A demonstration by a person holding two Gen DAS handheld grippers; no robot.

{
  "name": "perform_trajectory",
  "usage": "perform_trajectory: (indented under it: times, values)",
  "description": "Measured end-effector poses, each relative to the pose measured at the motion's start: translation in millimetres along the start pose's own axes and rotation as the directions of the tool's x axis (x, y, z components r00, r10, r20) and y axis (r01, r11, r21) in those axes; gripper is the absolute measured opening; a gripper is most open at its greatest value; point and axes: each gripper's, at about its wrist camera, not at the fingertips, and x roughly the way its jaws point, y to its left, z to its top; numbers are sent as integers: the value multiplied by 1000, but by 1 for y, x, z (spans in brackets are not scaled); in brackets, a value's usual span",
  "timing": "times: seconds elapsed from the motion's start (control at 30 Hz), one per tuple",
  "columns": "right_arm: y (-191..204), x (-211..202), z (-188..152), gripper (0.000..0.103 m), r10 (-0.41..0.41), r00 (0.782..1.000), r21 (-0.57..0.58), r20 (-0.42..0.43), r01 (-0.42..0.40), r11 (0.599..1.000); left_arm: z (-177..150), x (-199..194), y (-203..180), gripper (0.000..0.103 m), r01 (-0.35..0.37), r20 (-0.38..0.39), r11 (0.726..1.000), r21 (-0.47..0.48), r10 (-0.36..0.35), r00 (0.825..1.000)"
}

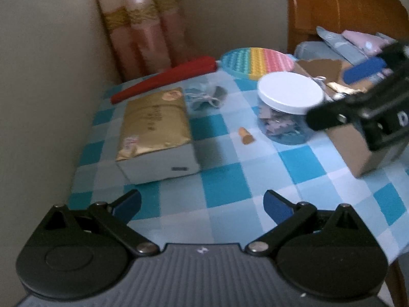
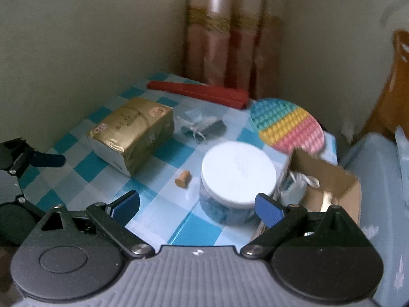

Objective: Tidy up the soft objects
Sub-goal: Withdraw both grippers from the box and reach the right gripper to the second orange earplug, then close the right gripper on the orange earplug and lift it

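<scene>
The soft stuff is spread over the checkered counter [image 1: 219, 186]. A little gray drawstring pouch [image 1: 204, 97] lies straight ahead of the left tool [image 1: 202, 206], just right of the gold tissue pack [image 1: 153, 122], and past both sits a red folded cloth [image 1: 163, 78] along the far edge. The rainbow bubble mat [image 2: 286, 125] hangs partly off the back corner, well ahead of the right tool [image 2: 196, 204].

Right in front of the right tool's fingers is a jar with a white lid [image 2: 239, 171], and a small cork [image 2: 181, 179] lies just left of it. A cardboard box [image 2: 329, 179] sits to the jar's right with a white-stringed bag [image 2: 296, 186] inside.

Both tools are spread wide open and holding nothing. The right one hovers over the box, the left one over the near counter edge.
</scene>
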Motion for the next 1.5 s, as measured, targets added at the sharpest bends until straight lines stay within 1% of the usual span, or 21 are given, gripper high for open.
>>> perform_trajectory:
  times: [0.1,0.23,0.3,0.37,0.47,0.5,0.57,0.63,0.7,0.77,0.83,0.9,0.97,1.1,1.13,1.2,1.23,1.27,1.33,1.4,1.5]
  values:
    - [-2,8,7,98,52,999,-86,1,-52,995,0,0,-2,101,30,-2,1000,-6,-30,1000]
    - [-5,24,26,97,142,989,-185,-41,-147,972,-2,0,-2,101,46,-11,999,-1,-46,999]
    - [-3,34,37,96,174,982,-235,-67,-185,954,-4,1,-2,101,55,-21,998,6,-55,998]
    - [0,45,49,93,199,975,-288,-99,-220,932,-5,2,-1,101,56,-21,998,13,-55,998]
    - [7,63,62,92,239,959,-378,-154,-281,882,-8,4,1,101,52,-26,998,22,-51,998]
    - [10,71,66,91,242,954,-409,-179,-296,863,-9,6,2,101,54,-30,998,24,-53,998]
    - [14,88,71,82,237,941,-452,-239,-324,831,-12,8,3,101,58,-40,998,27,-57,998]
    - [18,109,76,78,240,918,-475,-316,-372,798,-13,12,5,101,57,-54,998,23,-56,997]
    - [22,125,77,73,226,900,-503,-374,-401,766,-14,15,8,101,47,-66,999,10,-46,997]
    - [25,141,76,64,210,877,-520,-432,-432,736,-14,18,11,101,45,-73,999,-2,-45,996]
    - [28,151,72,58,182,866,-551,-466,-445,706,-13,21,13,101,45,-79,999,-14,-46,996]
    - [32,158,69,56,167,856,-570,-489,-459,682,-13,24,15,101,53,-81,998,-21,-54,995]
    - [33,163,68,52,167,846,-571,-506,-473,671,-11,25,16,101,59,-82,998,-23,-61,995]
    - [32,172,68,52,162,834,-568,-528,-488,662,-9,28,18,101,74,-85,997,-23,-76,993]
    - [31,173,68,49,159,830,-567,-535,-492,660,-9,28,18,101,80,-87,997,-22,-82,993]
    - [30,176,70,48,150,827,-568,-542,-492,660,-9,29,19,101,85,-87,996,-23,-87,992]
    - [29,176,70,45,148,826,-568,-543,-492,660,-9,29,19,101,87,-88,996,-24,-89,992]
    - [29,176,70,39,149,824,-567,-546,-495,658,-9,30,19,101,89,-87,996,-26,-91,992]
    - [29,177,70,33,145,820,-570,-554,-500,652,-9,31,20,101,96,-89,995,-31,-98,991]
    - [30,176,69,33,138,823,-577,-551,-495,649,-10,31,21,101,100,-90,994,-36,-102,991]
    - [33,175,68,32,139,824,-572,-550,-492,656,-11,30,22,101,97,-89,994,-40,-100,991]
